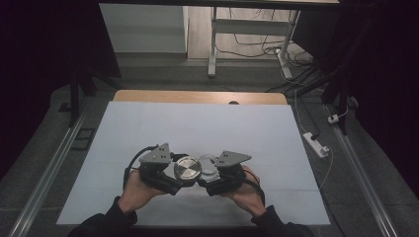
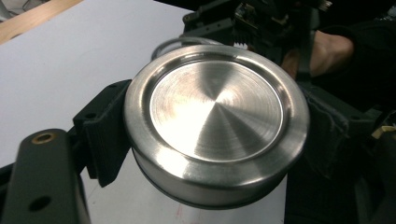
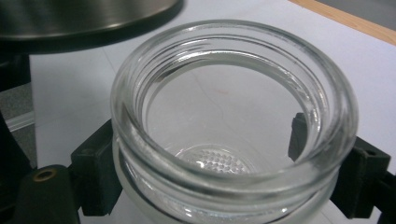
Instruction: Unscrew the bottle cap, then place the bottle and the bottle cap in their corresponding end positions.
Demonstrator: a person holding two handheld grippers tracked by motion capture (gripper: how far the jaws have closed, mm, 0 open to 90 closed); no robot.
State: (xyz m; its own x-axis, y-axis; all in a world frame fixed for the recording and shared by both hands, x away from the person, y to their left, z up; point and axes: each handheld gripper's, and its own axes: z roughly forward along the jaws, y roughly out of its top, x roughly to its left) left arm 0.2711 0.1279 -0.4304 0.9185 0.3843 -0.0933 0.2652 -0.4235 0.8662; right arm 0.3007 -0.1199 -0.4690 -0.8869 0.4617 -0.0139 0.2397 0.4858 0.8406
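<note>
A round brushed-steel lid [image 1: 187,169] [image 2: 215,119] is clamped between the black jaws of my left gripper [image 1: 184,174] [image 2: 212,140], face up, above the white mat. Right beside it, a clear glass jar [image 1: 209,166] [image 3: 231,126] with a threaded open mouth is held by my right gripper [image 1: 209,177] [image 3: 233,168], whose jaws press on its neck from both sides. The jar looks empty. In the right gripper view the lid's edge [image 3: 88,18] shows at the top left, close to the jar's rim and apart from it. Both hands meet at the table's near middle.
A white mat [image 1: 197,123] covers the wooden table [image 1: 197,97], whose bare strip shows at the far edge. Beyond it stand a white desk frame [image 1: 213,44] and loose cables [image 1: 257,49] on the floor. A power strip [image 1: 316,144] lies to the right.
</note>
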